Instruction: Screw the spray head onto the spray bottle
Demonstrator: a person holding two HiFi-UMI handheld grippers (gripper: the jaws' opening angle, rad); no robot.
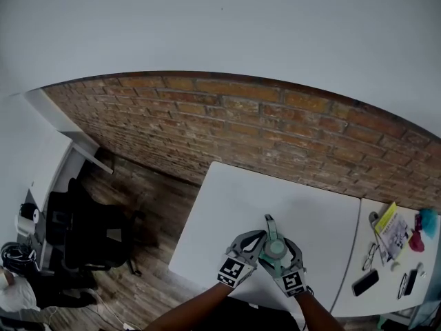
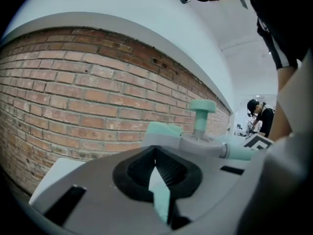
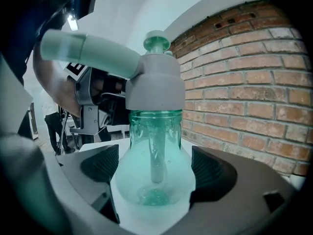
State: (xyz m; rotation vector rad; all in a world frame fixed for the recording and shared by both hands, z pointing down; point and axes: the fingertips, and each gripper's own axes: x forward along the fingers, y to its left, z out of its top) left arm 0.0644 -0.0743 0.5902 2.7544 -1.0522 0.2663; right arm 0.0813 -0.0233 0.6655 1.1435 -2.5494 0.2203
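In the head view both grippers meet over the near edge of the white table (image 1: pixel 234 212). My right gripper (image 1: pixel 282 259) (image 3: pixel 155 180) is shut on the clear teal spray bottle (image 3: pixel 155 155), with its pads pressed on the two sides of the round body. The grey spray head (image 3: pixel 155 84) (image 1: pixel 274 243) sits on the bottle's neck, with a teal knob on top and a pale nozzle out to the left. My left gripper (image 1: pixel 262 245) (image 2: pixel 159 180) is shut on a thin teal part of the spray head (image 2: pixel 200 141), which stands just past the jaws.
A brick wall (image 1: pixel 241 129) runs behind the table. A second table at the right carries a phone (image 1: pixel 365 281), glasses and papers (image 1: pixel 393 229). A black office chair (image 1: pixel 89 236) stands on the wooden floor at the left. A person (image 2: pixel 261 119) stands far off.
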